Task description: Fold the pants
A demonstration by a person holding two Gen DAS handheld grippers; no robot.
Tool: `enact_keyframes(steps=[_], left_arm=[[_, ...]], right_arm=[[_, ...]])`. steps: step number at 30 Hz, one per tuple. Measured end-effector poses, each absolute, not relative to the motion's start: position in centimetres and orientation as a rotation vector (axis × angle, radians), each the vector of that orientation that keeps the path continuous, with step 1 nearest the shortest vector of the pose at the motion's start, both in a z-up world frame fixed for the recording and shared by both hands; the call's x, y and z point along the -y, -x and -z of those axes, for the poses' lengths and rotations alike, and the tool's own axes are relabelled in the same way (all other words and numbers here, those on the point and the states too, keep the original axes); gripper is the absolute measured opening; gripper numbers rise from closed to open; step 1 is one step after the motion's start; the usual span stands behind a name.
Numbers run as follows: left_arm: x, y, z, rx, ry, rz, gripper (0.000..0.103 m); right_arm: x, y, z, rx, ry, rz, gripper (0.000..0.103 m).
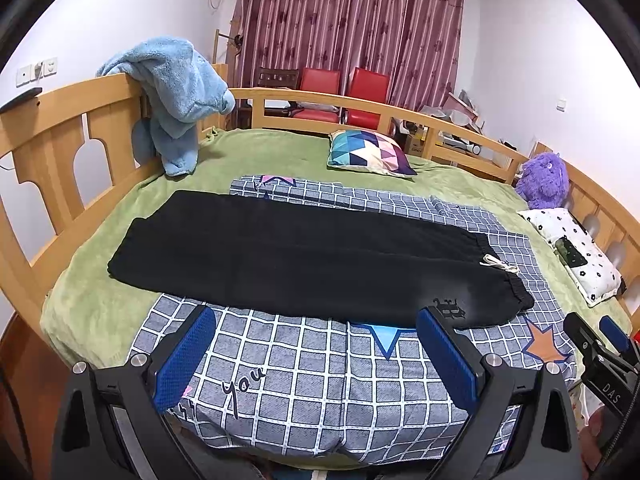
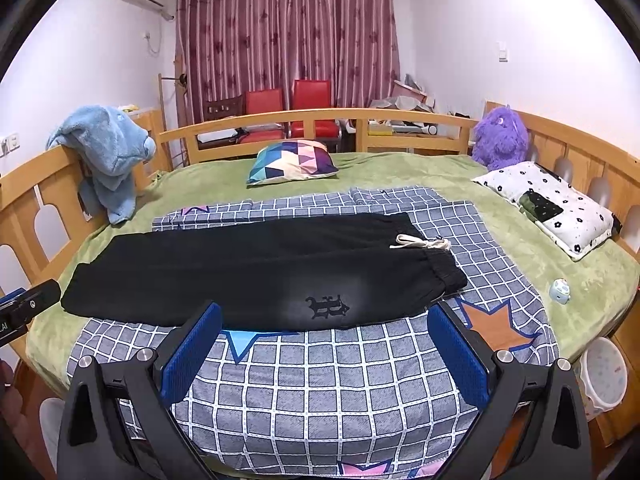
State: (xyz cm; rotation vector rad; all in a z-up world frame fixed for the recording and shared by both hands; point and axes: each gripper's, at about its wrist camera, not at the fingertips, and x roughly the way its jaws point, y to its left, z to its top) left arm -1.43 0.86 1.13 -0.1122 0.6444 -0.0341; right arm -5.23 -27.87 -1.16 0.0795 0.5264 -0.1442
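Observation:
Black pants (image 1: 304,264) lie flat across the bed, legs side by side, cuffs at the left and waistband with a white drawstring (image 1: 498,265) at the right. They also show in the right wrist view (image 2: 256,276), with a dark logo (image 2: 328,306) near the front edge. My left gripper (image 1: 316,326) is open and empty, just in front of the pants' near edge. My right gripper (image 2: 324,320) is open and empty, near the logo; it also shows at the right edge of the left wrist view (image 1: 600,340).
The pants rest on a grey checked quilt (image 2: 340,380) over a green blanket (image 1: 280,152). Wooden bed rails (image 1: 60,120) surround the bed. A blue towel (image 1: 180,92), a patterned cushion (image 1: 370,154), a purple plush toy (image 2: 500,138), a white pillow (image 2: 552,208) and a small toy (image 2: 559,291) lie around.

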Motion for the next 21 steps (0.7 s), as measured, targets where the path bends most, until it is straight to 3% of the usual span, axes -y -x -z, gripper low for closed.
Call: enact_keyframes(steps=[21], left_arm=[[-0.27, 1.66, -1.03, -0.614, 0.133, 0.062, 0.102]], right_arm=[[27.40, 5.14, 1.11, -0.520, -0.065, 0.146, 0.101]])
